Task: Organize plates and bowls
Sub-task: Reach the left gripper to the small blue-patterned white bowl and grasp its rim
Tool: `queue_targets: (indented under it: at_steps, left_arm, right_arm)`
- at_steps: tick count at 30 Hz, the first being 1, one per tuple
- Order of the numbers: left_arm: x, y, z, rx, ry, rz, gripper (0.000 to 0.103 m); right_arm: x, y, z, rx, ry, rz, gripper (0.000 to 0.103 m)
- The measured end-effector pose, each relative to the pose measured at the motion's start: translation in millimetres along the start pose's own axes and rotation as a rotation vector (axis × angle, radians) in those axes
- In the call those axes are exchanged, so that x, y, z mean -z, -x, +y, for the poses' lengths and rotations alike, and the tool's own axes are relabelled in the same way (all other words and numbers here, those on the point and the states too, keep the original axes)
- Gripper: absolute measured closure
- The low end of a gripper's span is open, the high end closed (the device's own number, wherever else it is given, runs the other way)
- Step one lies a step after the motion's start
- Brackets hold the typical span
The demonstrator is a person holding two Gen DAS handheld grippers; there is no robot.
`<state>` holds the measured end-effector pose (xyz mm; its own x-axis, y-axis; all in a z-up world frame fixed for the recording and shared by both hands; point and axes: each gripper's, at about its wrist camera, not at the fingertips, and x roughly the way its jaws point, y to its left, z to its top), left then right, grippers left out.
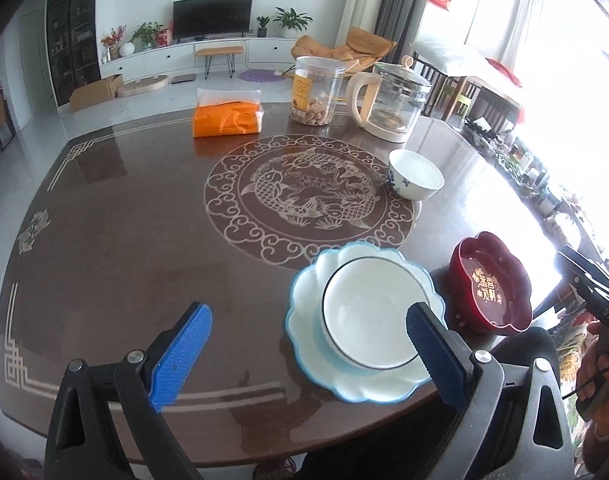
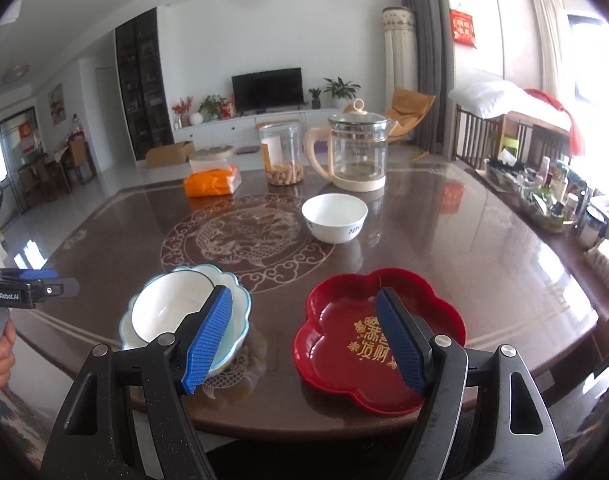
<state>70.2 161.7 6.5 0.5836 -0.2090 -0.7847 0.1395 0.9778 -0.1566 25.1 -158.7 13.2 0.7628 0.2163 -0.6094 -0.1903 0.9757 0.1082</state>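
A white bowl with a dark rim point(image 1: 368, 316) sits inside a pale blue scalloped plate point(image 1: 304, 304) near the table's front edge; both also show in the right wrist view, bowl point(image 2: 164, 312) and plate point(image 2: 236, 292). A red flower-shaped dish point(image 1: 490, 284) point(image 2: 344, 328) lies to their right. A white bowl with blue pattern point(image 1: 416, 174) point(image 2: 334, 216) stands farther back. My left gripper point(image 1: 310, 340) is open and empty, above the front edge beside the stacked bowl. My right gripper point(image 2: 304, 336) is open and empty, above the red dish's left part.
A glass kettle point(image 2: 358, 156), a clear jar of nuts point(image 2: 282, 154) and an orange packet point(image 2: 212, 182) stand at the back of the brown round table point(image 1: 144, 240). A cluttered side shelf point(image 2: 544, 196) runs along the right.
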Motion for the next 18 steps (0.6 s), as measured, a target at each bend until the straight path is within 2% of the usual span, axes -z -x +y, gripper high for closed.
queue_targets:
  at_steps: [3,6,10,12,13,15,18]
  left_arm:
    - [-48.6,-27.0,-26.3,0.034,-0.073,0.049,0.005]
    - [-95.0,-70.9,-50.6,0.048,-0.075,0.117,0.006]
    - [-143.7,-142.4,-76.0,0.062,-0.031,0.217,0.006]
    - [-161.9,-175.5,-86.1,0.030,-0.033,0.233,0.008]
    - [-169.4,-191.7,-91.2,0.005,-0.043,0.234,0.010]
    - [-180.5,-221.1,-95.0,-0.031,-0.035,0.247,0.022]
    - [-186.9,-256.5,-95.8,-0.029,0.006,0.290,0.033]
  right_arm:
    - [-37.7,-33.9,-40.1,-0.049,-0.115,0.135,0.025]
    - [-68.2,-80.8,-75.8,-0.100,-0.275,0.264,0.025]
    - [-92.2,-138.1,-104.6,-0.170,-0.449,0.354,0.025]
    - [-95.1,-164.2,-113.0,-0.198,-0.532,0.383,0.025]
    - [-94.9,-175.7,-116.5,-0.205,-0.575,0.395,0.025]
    - [-93.5,-197.0,-123.6,-0.188,-0.631,0.419,0.025]
    - [-90.4,-222.6,-129.2,-0.161,-0.669,0.454,0.026]
